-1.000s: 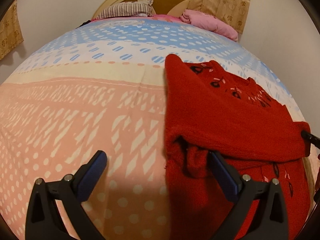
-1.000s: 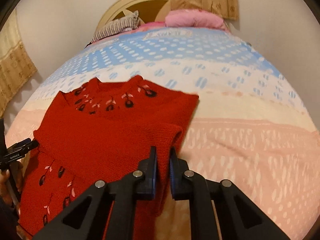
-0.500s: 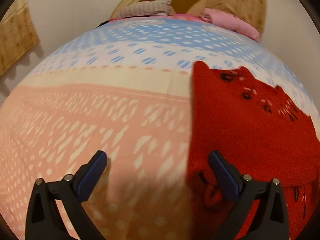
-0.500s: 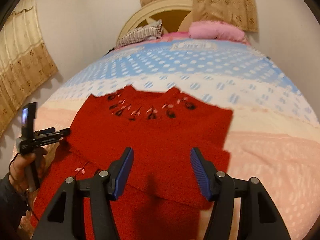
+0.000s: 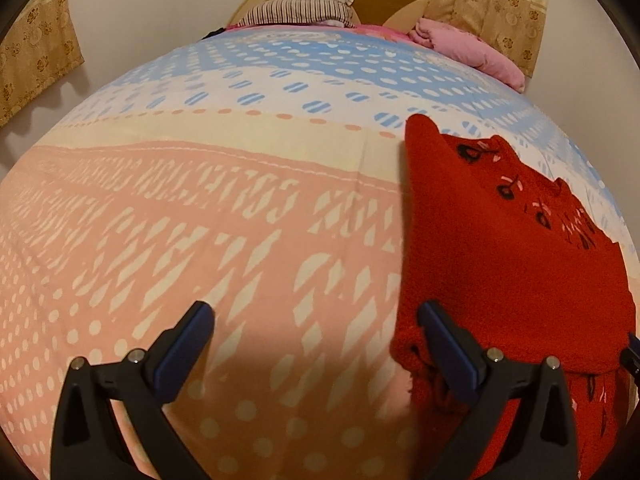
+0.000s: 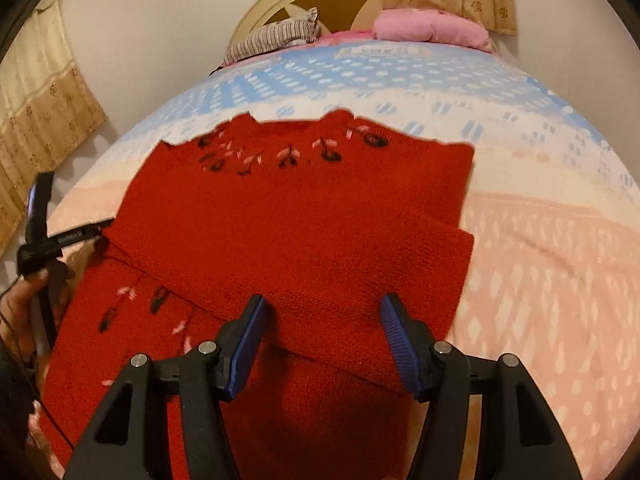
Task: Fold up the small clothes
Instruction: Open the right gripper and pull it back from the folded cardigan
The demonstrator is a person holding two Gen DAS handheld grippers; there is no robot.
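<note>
A red knitted sweater (image 6: 288, 216) is seen laid on a bed (image 6: 540, 280) covered by a sheet patterned in pink, cream and blue; the sweater's neckline, embroidered with small dark and pink flowers, is turned toward the headboard (image 6: 260, 12), so the long axis is judged to run from the pillows (image 6: 276, 36) down toward the viewer; both sleeves appear to have been folded across the chest, forming a band that lies crosswise over the body.

The right gripper (image 6: 322, 344) is held directly above the lower edge of that sleeve band; its blue-padded jaws are seen standing moderately wide and nothing is clasped; the fabric lies beneath and between them, untouched as far as can be told. The left gripper (image 5: 316, 344) is held at the sweater's left edge; its jaws are spread wide and empty; one fingertip (image 5: 436, 320) overlaps the knit's folded side while the other is over bare sheet.

In the right wrist view, a hand (image 6: 28, 312) holding the left gripper is seen at the far side of the garment.

The sweater is judged to lie ahead of and below both grippers, centred under the right one; the hem, nearest the viewer, is partly hidden by the grippers; a lengthwise fold toward the neckline is judged the likely next step.
</note>
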